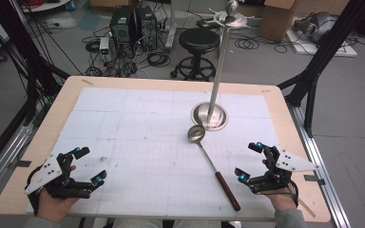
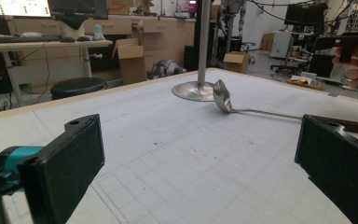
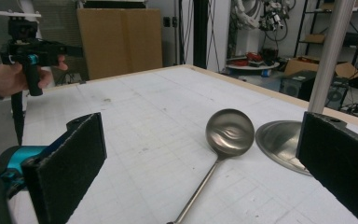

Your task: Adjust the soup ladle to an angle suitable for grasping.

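Resting near the table's (image 1: 266, 95) front left corner, the left gripper (image 1: 87, 166) has its jaws spread wide with nothing between them. Right of it, on the white gridded mat (image 1: 138, 123), the ladle (image 1: 212, 163) lies between the two grippers, its bowl just beside the round base of the metal stand (image 1: 210, 115) and its dark handle slanting back toward the front edge. Farther right, the right gripper (image 1: 250, 161) sits near the handle end, jaws likewise wide and holding nothing. No brand, label or writing on any of these can be read.
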The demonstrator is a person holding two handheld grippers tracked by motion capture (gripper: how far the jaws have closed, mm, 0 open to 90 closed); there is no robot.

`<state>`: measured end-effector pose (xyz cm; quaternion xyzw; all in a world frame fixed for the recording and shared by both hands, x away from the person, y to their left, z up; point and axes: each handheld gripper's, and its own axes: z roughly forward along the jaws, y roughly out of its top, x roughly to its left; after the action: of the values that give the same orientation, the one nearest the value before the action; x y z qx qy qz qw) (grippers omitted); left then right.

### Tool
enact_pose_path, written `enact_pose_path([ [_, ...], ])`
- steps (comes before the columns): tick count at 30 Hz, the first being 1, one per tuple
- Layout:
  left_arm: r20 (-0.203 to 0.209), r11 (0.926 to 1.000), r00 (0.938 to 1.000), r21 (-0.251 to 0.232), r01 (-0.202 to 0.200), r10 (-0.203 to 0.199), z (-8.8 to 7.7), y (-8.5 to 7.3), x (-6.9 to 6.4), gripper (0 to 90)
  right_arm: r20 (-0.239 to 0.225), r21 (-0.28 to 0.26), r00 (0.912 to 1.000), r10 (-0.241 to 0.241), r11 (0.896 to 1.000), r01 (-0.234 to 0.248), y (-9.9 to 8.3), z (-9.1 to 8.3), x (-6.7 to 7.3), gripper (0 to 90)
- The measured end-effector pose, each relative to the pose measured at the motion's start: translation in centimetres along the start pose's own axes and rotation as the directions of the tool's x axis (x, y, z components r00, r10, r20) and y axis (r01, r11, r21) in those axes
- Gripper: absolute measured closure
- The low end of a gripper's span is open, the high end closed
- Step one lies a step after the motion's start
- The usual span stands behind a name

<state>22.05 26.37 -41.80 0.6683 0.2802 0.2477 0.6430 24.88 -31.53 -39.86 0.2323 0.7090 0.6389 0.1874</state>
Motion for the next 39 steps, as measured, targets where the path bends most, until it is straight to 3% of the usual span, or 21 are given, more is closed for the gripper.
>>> enact_pose_path([
  [11,-0.009,0.9999,0.9999,0.008,-0.013,0.013,0.1,0.0,0.0,1.8,0.002,0.021,0.9999,0.010,1.000,-0.010,0.0,0.2,0.1,1.0],
  [14,-0.010,0.9998,0.9998,0.010,-0.016,0.016,0.1,0.0,0.0,1.8,-0.002,0.014,1.0000,-0.002,1.000,0.002,0.1,0.1,0.2,7.7],
  [15,-0.009,0.9998,0.9998,0.009,-0.018,0.018,0.1,0.0,0.0,1.8,-0.004,0.016,1.0000,0.005,1.000,-0.005,0.1,-0.2,0.3,20.5],
  [17,-0.008,0.9997,0.9998,0.012,-0.019,0.019,0.1,0.0,0.0,1.8,-0.010,0.009,0.9999,-0.004,1.000,0.004,0.2,-0.3,0.3,24.8],
  [18,-0.007,0.9998,0.9998,0.013,-0.017,0.017,0.1,0.0,-0.1,1.8,-0.003,0.002,0.9999,-0.011,1.000,0.011,0.2,-0.4,0.5,36.1],
  [19,-0.008,0.9998,0.9998,0.012,-0.016,0.017,0.1,0.0,-0.1,1.8,-0.003,0.002,0.9999,-0.011,1.000,0.011,0.2,-0.4,0.5,36.1],
  [22,-0.008,0.9997,0.9998,0.019,-0.018,0.018,0.2,0.0,-0.1,1.8,0.018,0.006,0.9992,-0.035,0.999,0.035,0.4,-0.6,0.9,60.4],
  [24,-0.006,0.9996,0.9998,0.021,-0.018,0.018,0.3,-0.1,-0.1,1.8,0.023,0.007,0.9989,-0.041,0.999,0.041,0.5,-0.7,1.1,71.8],
  [25,-0.004,0.9995,0.9998,0.025,-0.018,0.018,0.3,-0.1,-0.1,1.8,0.023,0.007,0.9989,-0.041,0.999,0.041,0.5,-0.7,1.1,71.8],
  [27,-0.002,0.9995,0.9998,0.027,-0.019,0.019,0.3,-0.1,-0.2,1.8,0.037,0.019,0.9988,-0.032,0.999,0.031,0.7,-0.7,1.2,85.9],
  [35,0.000,0.9997,1.0000,0.023,-0.008,0.008,0.2,-0.1,0.0,1.8,0.021,0.045,0.9989,-0.042,0.998,0.041,0.7,0.0,1.6,89.2],
  [39,0.002,0.9997,0.9999,0.022,-0.010,0.010,0.3,-0.1,-0.1,1.8,-0.016,0.099,0.9995,-0.026,0.995,0.027,0.4,0.8,1.9,89.3],
])
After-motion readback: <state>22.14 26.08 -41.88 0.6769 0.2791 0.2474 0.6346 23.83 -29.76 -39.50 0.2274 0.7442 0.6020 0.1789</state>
